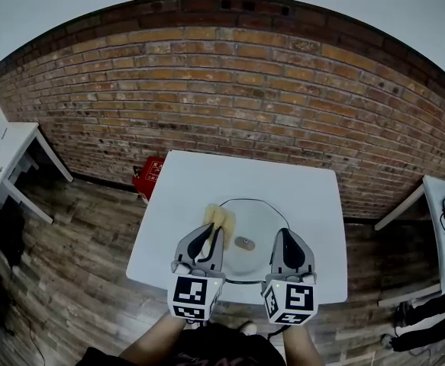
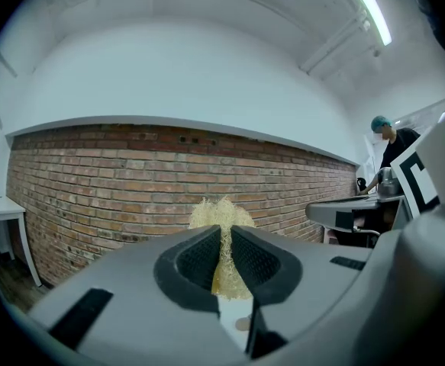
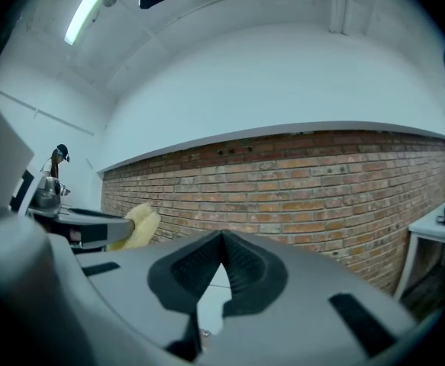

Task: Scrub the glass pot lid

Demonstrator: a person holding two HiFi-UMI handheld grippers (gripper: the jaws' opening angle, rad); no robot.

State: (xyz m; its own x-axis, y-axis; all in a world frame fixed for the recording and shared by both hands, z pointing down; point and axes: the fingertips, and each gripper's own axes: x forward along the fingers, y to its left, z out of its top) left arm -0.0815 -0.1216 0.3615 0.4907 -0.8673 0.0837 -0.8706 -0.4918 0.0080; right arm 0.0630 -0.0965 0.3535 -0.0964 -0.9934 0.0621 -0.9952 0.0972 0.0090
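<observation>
Glass pot lid: lies flat, centre of counter. Left gripper: jaws clamp yellow scrubber at lid's ten o'clock rim. Right gripper: jaws closed, empty, four o'clock. Scrubbing seemingly just starting; most of the surface is left.

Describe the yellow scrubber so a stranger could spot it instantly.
Find the white square table before the brick wall; a round clear glass pot lid lies on it. At the lid's left edge, the pale yellow fibrous scrubber is pinched in the left gripper, the only fuzzy, straw-coloured thing there.
</observation>
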